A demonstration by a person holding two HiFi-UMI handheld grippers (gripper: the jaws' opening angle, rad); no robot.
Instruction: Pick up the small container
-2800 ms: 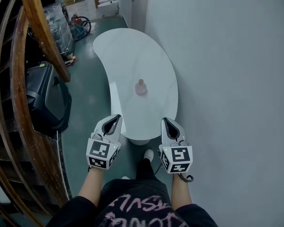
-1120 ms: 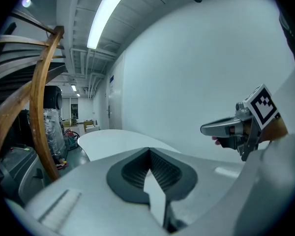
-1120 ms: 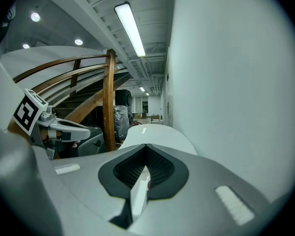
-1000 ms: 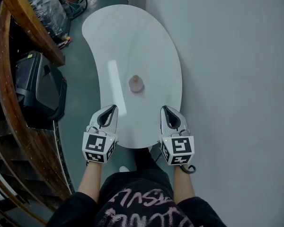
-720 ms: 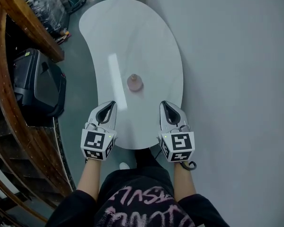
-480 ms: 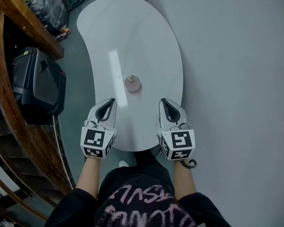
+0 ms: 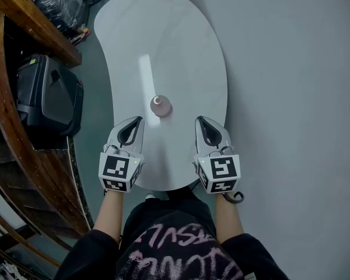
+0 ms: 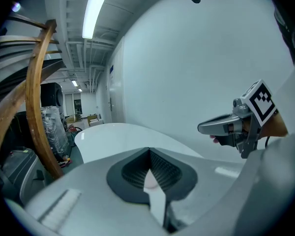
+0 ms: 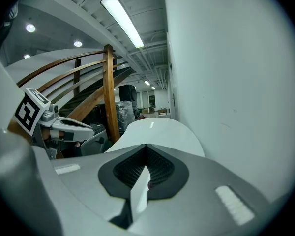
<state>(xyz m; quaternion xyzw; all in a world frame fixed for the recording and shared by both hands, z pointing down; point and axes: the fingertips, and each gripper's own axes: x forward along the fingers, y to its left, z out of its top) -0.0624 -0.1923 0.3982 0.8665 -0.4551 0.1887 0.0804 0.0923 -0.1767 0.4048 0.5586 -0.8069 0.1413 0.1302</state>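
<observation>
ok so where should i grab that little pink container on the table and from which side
Probably the round body of the small container, below its small cap, one jaw on each side. It stands upright and alone on the white table, so come in level from the near edge. The left gripper looks slightly closer than the right gripper; both are shut, so open first.

Cool ceiling tube [image 9: 122,21] light lays a glare streak [image 7: 146,74] on the glossy counter [image 7: 186,57] beyond the fingers [image 7: 134,134], while both gripper views warp and darken at their edges.
</observation>
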